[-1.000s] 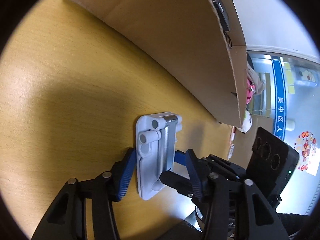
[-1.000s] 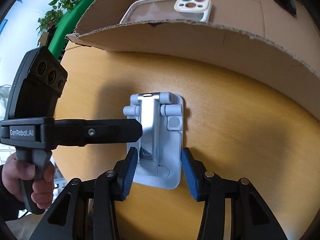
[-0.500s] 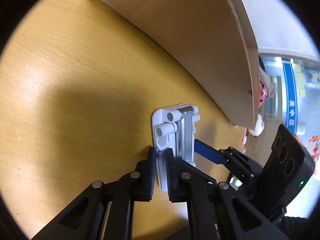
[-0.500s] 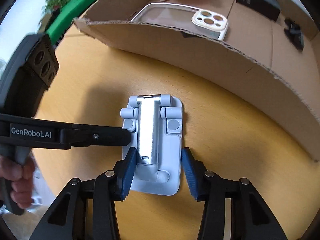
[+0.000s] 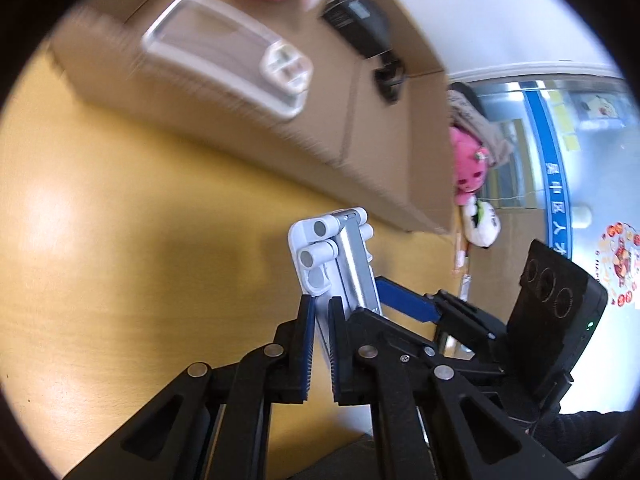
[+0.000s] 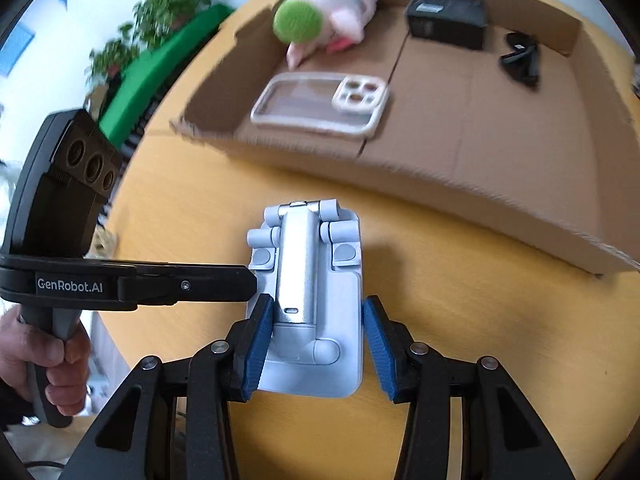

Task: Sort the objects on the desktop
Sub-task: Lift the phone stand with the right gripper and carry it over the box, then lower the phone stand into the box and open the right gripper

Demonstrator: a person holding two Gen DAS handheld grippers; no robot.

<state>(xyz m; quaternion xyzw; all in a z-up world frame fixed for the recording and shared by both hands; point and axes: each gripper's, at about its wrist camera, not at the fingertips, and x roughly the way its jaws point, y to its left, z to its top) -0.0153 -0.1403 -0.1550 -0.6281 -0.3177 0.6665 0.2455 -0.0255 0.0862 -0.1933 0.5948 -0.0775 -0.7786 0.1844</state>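
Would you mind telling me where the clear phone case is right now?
The clear phone case lies flat inside the cardboard box, toward its left end in the right wrist view, just in front of the plush toy.

A yellow wooden table (image 6: 460, 320) carries an open cardboard box (image 6: 500, 184).

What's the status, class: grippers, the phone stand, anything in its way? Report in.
Left gripper shut on phone stand edge. Right gripper clamping its sides. Stand tilted off the table. Cardboard box wall ahead.
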